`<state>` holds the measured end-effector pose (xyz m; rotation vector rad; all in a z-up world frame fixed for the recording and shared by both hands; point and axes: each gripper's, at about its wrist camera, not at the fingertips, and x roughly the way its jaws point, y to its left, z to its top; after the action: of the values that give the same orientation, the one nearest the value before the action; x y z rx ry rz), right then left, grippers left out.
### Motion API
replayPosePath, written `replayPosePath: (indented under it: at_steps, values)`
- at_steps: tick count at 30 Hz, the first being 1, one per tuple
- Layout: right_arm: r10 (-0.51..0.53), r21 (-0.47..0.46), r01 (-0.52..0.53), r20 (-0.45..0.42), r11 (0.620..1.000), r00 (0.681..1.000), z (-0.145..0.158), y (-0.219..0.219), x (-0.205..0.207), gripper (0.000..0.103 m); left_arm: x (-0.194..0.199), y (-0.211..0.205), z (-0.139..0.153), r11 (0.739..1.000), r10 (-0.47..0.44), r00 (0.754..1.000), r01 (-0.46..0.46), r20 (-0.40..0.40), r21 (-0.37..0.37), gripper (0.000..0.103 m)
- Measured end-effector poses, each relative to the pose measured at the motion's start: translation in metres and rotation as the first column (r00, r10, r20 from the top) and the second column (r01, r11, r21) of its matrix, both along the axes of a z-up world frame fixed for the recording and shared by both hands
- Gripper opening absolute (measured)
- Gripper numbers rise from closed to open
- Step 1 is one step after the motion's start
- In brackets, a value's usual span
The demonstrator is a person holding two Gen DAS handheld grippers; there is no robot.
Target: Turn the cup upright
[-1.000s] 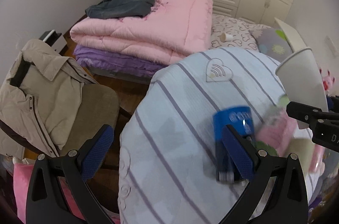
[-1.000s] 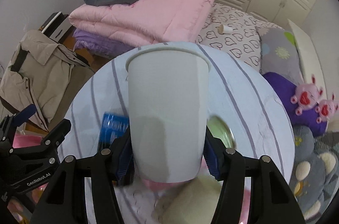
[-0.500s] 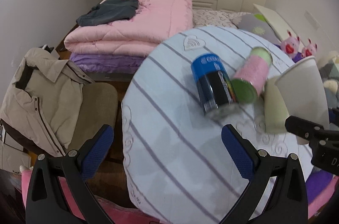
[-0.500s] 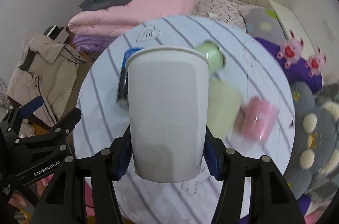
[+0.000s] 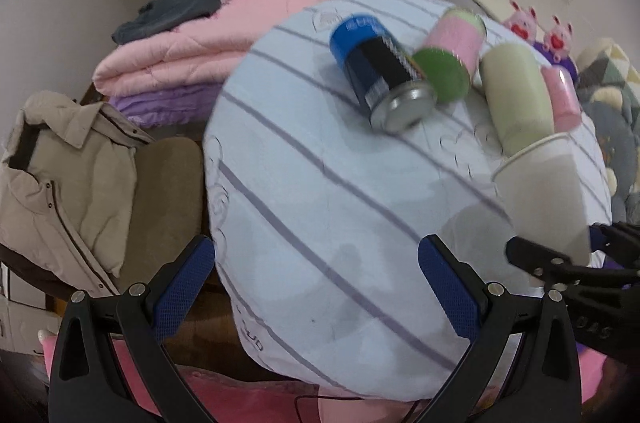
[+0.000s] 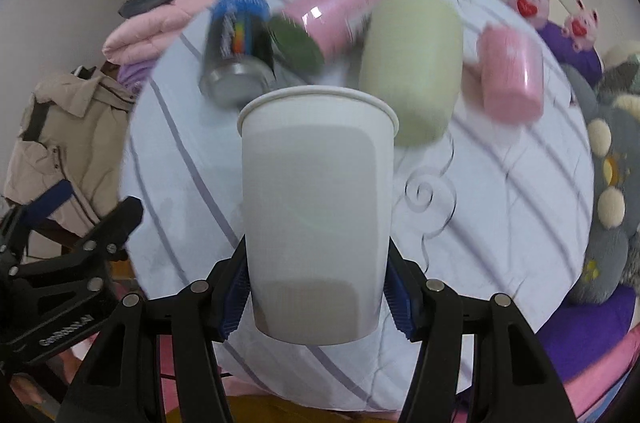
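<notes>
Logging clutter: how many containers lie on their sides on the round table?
4: blue can far left, pink canister beside it, pale green cup, small pink cup far right. None seems hidden.

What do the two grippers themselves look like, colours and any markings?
Both the left gripper and right gripper are matte black, angular frames with silver screws. Their jaws carry textured blue pads. White lettering is printed on each body, too blurred to read.

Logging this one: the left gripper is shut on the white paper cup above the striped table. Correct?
Wrong gripper. The right wrist view shows the right gripper shut on the white paper cup above the striped table; the left gripper is open.
</notes>
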<state>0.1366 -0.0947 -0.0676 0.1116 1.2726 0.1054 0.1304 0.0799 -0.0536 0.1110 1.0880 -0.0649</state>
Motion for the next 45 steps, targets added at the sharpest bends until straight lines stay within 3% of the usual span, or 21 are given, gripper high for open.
replayPosePath:
  at_steps: [5,16,22,28,35,45]
  values:
    - [-0.027,0.042,0.03,-0.051,0.999,0.998,-0.032,-0.002,-0.009,0.06,-0.008,-0.005,-0.016,0.999,-0.041,0.999,0.041,-0.025,0.003,0.103]
    - [-0.033,0.025,0.033,-0.026,0.999,0.999,-0.03,-0.002,-0.02,0.077,-0.019,-0.001,-0.016,0.999,-0.038,0.999,0.039,-0.024,0.01,0.103]
    - [-0.019,0.018,0.019,-0.002,1.0,1.0,-0.018,-0.003,-0.028,0.077,-0.027,0.0,-0.005,0.999,-0.032,0.999,0.032,0.002,0.026,0.103]
    - [-0.044,0.068,0.041,0.051,0.997,0.998,0.005,-0.022,-0.048,0.077,-0.04,-0.003,0.011,1.0,-0.001,0.999,0.0,0.032,0.026,0.103]
    - [-0.071,0.073,0.063,0.109,0.995,0.992,0.03,-0.047,-0.054,0.077,-0.052,-0.027,0.024,1.0,0.005,0.999,-0.006,0.037,0.015,0.103]
    - [-0.123,0.077,0.114,0.124,0.991,0.985,0.042,-0.097,-0.062,0.078,-0.053,-0.08,0.024,0.999,-0.023,1.0,0.023,0.002,0.029,0.103]
